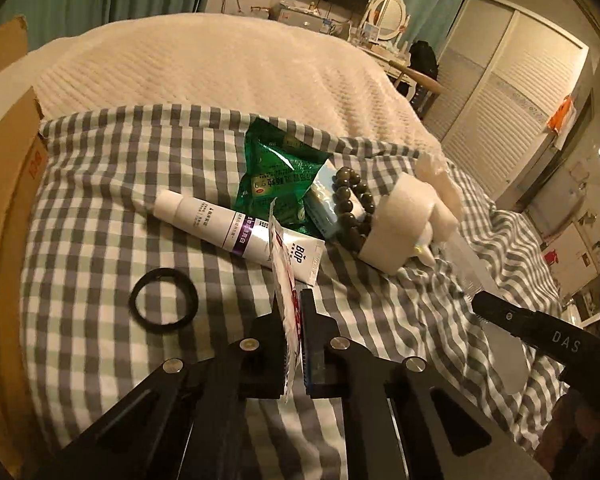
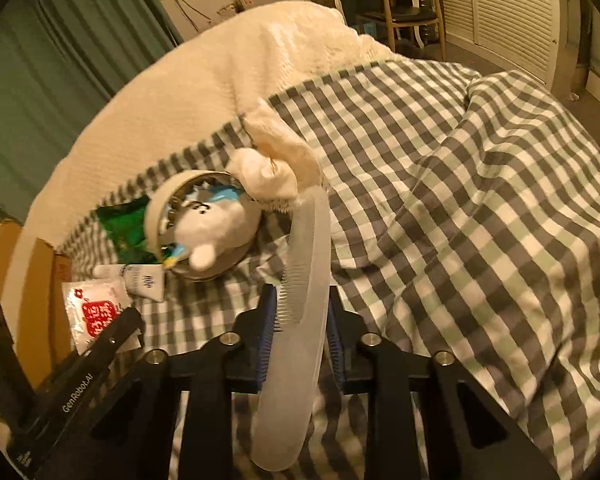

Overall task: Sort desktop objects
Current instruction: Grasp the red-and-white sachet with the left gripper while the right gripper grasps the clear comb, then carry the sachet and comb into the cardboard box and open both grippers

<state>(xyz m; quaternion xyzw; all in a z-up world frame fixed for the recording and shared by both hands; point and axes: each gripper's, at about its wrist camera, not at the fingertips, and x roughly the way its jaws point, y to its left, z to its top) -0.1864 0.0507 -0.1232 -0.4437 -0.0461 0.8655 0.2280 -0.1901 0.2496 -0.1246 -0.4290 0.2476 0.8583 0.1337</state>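
- White tube (image 1: 236, 227) reads "BOP", lying just beyond left gripper (image 1: 293, 300), which pinches a sachet (image 1: 286, 276).
- Right gripper (image 2: 300, 296), marked "DAS", clamps a comb (image 2: 300, 300).

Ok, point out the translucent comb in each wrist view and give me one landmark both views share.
Left wrist: the comb is at the right edge, held by the right gripper.
Right wrist: the comb runs up the centre, clamped between the fingers.
Shared landmark: the white pouch with red print.

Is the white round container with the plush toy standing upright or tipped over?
Tipped over. The white round container lies on its side on the checked cloth, its open mouth sideways, the plush toy spilling out.
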